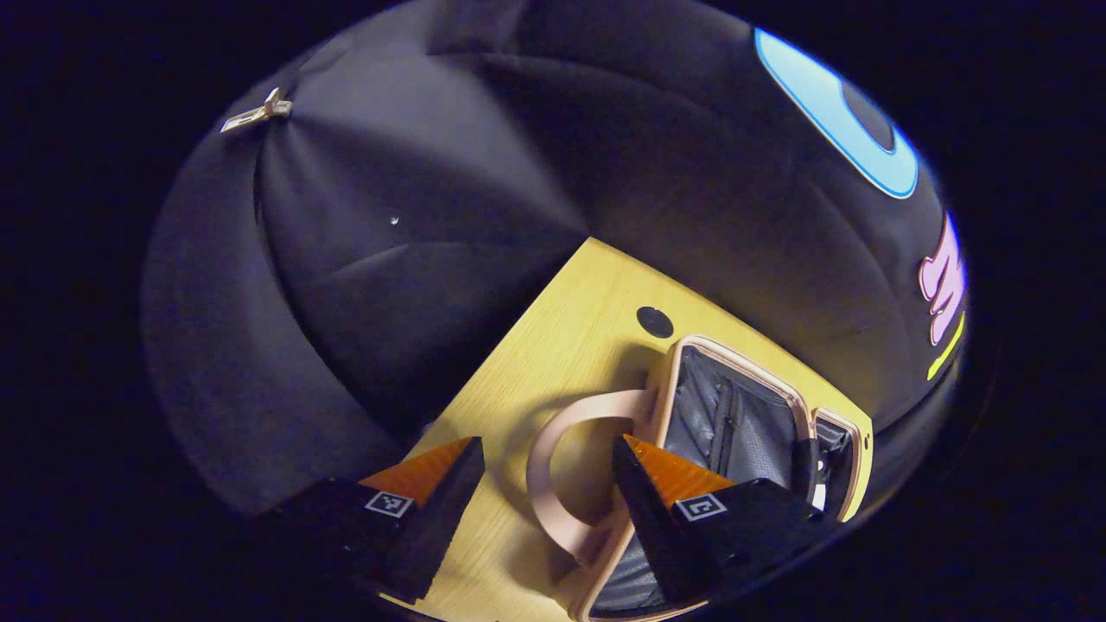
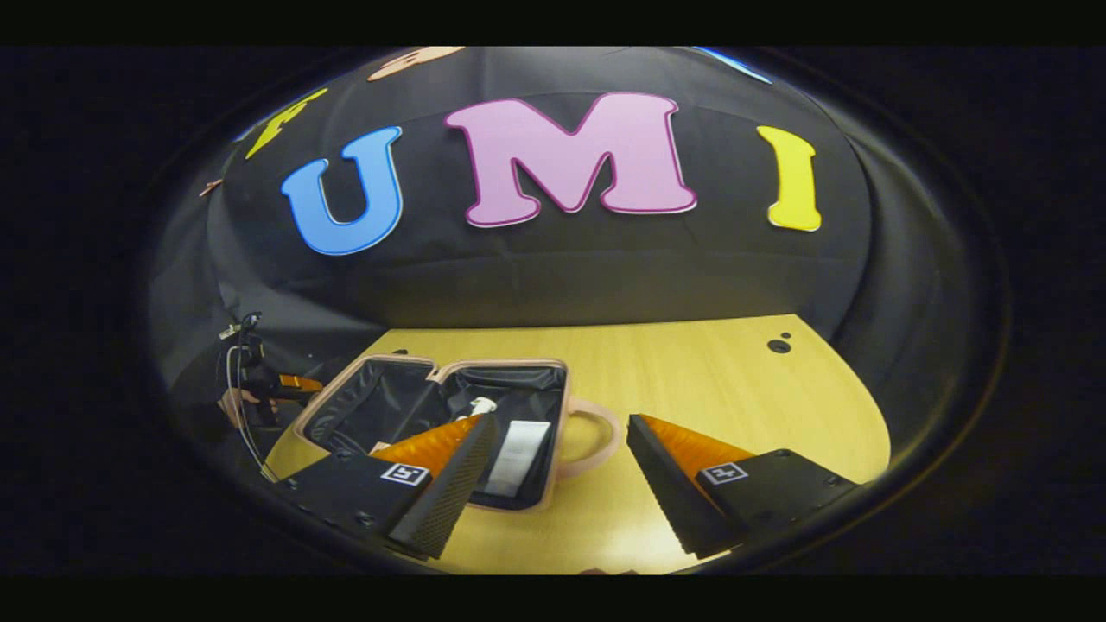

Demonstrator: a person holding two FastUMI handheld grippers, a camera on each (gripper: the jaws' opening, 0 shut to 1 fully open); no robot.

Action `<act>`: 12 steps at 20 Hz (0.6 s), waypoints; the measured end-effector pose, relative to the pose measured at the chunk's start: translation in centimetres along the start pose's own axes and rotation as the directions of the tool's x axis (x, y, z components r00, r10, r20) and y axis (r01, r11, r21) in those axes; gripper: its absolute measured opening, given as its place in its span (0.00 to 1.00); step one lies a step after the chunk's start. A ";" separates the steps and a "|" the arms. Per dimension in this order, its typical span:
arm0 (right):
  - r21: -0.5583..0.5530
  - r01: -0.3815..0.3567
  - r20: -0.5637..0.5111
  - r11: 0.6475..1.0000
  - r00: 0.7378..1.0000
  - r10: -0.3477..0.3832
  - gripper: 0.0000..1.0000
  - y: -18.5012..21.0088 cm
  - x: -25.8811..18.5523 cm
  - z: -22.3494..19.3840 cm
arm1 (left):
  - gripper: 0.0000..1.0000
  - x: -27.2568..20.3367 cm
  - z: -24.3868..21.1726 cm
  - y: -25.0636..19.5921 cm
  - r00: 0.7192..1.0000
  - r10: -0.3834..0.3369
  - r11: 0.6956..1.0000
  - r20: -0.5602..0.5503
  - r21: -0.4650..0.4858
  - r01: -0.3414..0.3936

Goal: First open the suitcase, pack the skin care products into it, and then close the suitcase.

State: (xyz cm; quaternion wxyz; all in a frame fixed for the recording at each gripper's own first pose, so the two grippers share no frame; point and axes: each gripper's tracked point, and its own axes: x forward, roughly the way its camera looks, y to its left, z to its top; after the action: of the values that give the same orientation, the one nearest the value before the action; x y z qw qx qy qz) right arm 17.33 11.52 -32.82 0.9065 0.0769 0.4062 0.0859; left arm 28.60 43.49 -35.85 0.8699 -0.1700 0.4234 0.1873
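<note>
On the wooden table (image 2: 691, 380), toward its left side in the right gripper view, the pink suitcase (image 2: 432, 367) lies open with a white tube (image 2: 516, 447) and what may be a small white bottle (image 2: 478, 406) inside. Its handle (image 1: 553, 466) arcs between the left gripper (image 1: 544, 497), spread wide. Further right, the right gripper (image 2: 562, 479) also gapes, holding nothing.
</note>
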 end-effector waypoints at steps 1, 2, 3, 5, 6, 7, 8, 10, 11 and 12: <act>0.010 -0.002 -0.011 1.000 1.000 0.002 0.97 -0.4 -0.9 -0.1 | 0.92 0.4 -0.5 0.2 0.999 0.004 1.000 -0.036 -0.018 -0.004; 0.019 -0.014 -0.011 1.000 1.000 0.014 0.97 -0.4 -1.8 0.1 | 0.89 1.0 -0.9 0.5 0.998 0.005 0.999 -0.056 -0.032 -0.006; 0.017 -0.015 -0.008 1.000 1.000 0.016 0.97 -0.9 -2.5 0.3 | 0.83 1.6 -1.2 0.4 0.997 -0.009 0.999 -0.071 -0.049 0.005; -0.014 0.000 0.002 1.000 1.000 0.000 0.97 -2.2 -3.8 0.8 | 0.82 1.7 -1.3 0.3 0.996 -0.024 0.997 -0.083 -0.073 0.018; -0.026 0.013 0.010 1.000 1.000 -0.012 0.97 -2.9 -4.3 1.1 | 0.65 2.4 -1.2 0.2 0.997 -0.033 0.997 -0.067 -0.078 0.028; -0.030 0.024 0.016 0.999 1.000 -0.023 0.97 -3.3 -4.6 1.3 | 0.68 2.5 -1.2 0.2 0.996 -0.032 0.996 -0.081 -0.081 0.025; -0.020 0.031 0.007 0.999 1.000 -0.030 0.97 -3.7 -4.9 1.2 | 0.66 2.6 -1.5 0.5 0.995 -0.033 0.996 -0.091 -0.084 0.025; 0.034 0.016 -0.016 0.999 1.000 -0.016 0.97 -3.4 -5.3 0.9 | 0.39 2.6 -2.0 0.0 0.992 -0.051 0.995 -0.113 -0.090 0.041; 0.050 0.011 -0.013 0.999 1.000 -0.010 0.97 -3.4 -5.2 0.9 | 0.25 2.4 -1.8 0.1 0.993 -0.058 0.995 -0.101 -0.091 0.049; 0.051 0.010 -0.008 0.999 1.000 -0.009 0.97 -3.5 -5.2 0.9 | 0.25 2.7 -1.9 0.1 0.993 -0.064 0.994 -0.095 -0.092 0.055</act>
State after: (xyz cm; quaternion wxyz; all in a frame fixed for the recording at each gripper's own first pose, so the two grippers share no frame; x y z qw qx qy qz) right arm 14.95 6.92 -29.20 0.9030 0.0976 0.4121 0.0716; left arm 28.78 43.21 -39.16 0.8450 -0.2301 0.4514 0.1713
